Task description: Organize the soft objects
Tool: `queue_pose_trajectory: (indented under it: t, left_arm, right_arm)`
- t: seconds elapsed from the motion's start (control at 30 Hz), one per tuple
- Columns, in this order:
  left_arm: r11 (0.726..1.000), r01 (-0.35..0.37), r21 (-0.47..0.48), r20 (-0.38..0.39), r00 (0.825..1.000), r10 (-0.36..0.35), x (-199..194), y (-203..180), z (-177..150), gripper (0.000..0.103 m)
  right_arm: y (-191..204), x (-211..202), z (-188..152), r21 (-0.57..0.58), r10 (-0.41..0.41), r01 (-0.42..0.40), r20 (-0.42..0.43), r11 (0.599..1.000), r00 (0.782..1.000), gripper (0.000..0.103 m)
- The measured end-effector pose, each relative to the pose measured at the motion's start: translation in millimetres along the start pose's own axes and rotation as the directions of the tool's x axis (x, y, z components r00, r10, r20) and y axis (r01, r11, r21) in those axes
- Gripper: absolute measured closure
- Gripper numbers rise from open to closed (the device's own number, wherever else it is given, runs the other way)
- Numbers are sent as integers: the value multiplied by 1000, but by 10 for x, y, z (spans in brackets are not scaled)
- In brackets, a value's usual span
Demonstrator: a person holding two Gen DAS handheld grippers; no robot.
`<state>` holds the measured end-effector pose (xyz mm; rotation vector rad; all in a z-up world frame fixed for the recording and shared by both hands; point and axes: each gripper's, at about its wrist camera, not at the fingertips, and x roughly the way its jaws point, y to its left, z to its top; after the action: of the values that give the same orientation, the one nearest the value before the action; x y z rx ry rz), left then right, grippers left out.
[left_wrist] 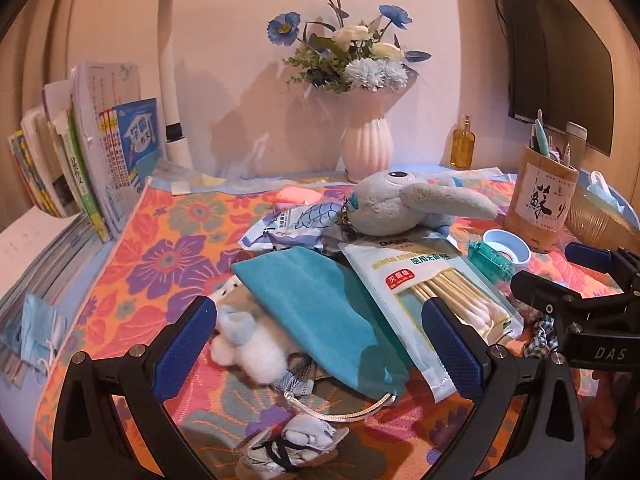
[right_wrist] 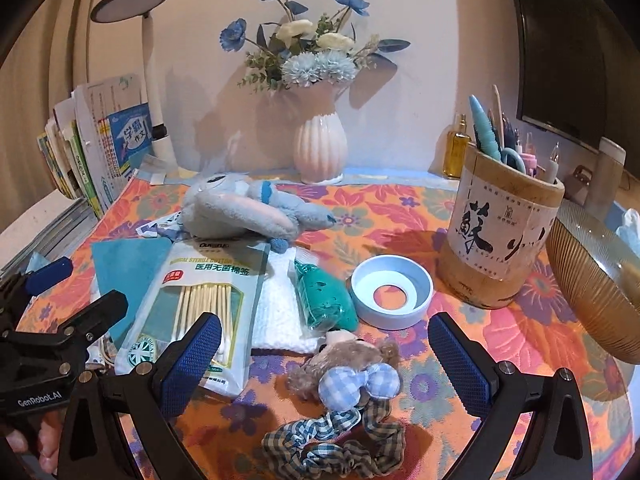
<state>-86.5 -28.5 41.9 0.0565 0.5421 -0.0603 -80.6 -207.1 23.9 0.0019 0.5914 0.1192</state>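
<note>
A table with a bright flower cloth (right_wrist: 400, 208) has lots of soft things piled on it. The left gripper (left_wrist: 320, 344) has its two blue fingers spread wide apart, and nothing is held between them. It hangs over a flat teal cloth pouch (left_wrist: 320, 312) with a silver cord at its bottom end. Just beside the pouch, near the left finger, are fluffy white cotton balls (left_wrist: 256, 354) and a small pale blue piece. Close to the camera lies a small crumpled white and grey cloth thing (left_wrist: 296, 444) with a black band on it. A clear bag of cotton swabs (left_wrist: 440, 292) lies partly on the pouch, with wooden sticks and white tips showing through. Behind these, a grey-blue plush bunny (left_wrist: 404, 204) with long floppy ears lies on its side, its head resting on the top of the swab bag. The right gripper (right_wrist: 324, 356) is also spread wide and holds nothing. Between its fingers sits a small brown fuzzy bear (right_wrist: 344, 360) with a blue and white checked bow. A ruffled checked scrunchie (right_wrist: 336, 444) lies just in front of the bear. Behind the bear is a squishy teal bag (right_wrist: 326, 296), next to a white fluffy pad (right_wrist: 276, 316). A pale blue ring-shaped lid (right_wrist: 394, 292) lies near a wooden pen holder (right_wrist: 500, 240). At the back stand a pink vase of blue and white flowers (right_wrist: 318, 148), some books (left_wrist: 92, 160) and a white lamp (left_wrist: 168, 60).
</note>
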Motion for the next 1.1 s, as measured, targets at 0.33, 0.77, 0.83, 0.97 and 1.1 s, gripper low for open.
queue_pose_trajectory:
  t: [0.33, 0.77, 0.83, 0.97, 1.1]
  left_arm:
    - [999, -38, 5, -24, 999, 39, 9, 48, 39, 1]
    - [999, -48, 4, -23, 999, 48, -5, 42, 28, 1]
    - [999, -49, 4, -23, 999, 49, -5, 42, 26, 1]
    - [999, -49, 4, -22, 999, 49, -7, 47, 22, 1]
    - [999, -48, 6, -23, 999, 48, -7, 51, 20, 1]
  right_arm:
    - [-38, -58, -22, 9, -7, 7, 21, 1000, 1000, 0]
    - [-80, -13, 33, 13, -23, 23, 5, 1000, 1000, 0]
    - [-80, -4, 28, 15, -22, 22, -1, 1000, 1000, 0]
    - [-68, 4, 15, 16, -23, 24, -12, 1000, 1000, 0]
    - [-67, 7, 14, 16, -22, 22, -11, 1000, 1000, 0]
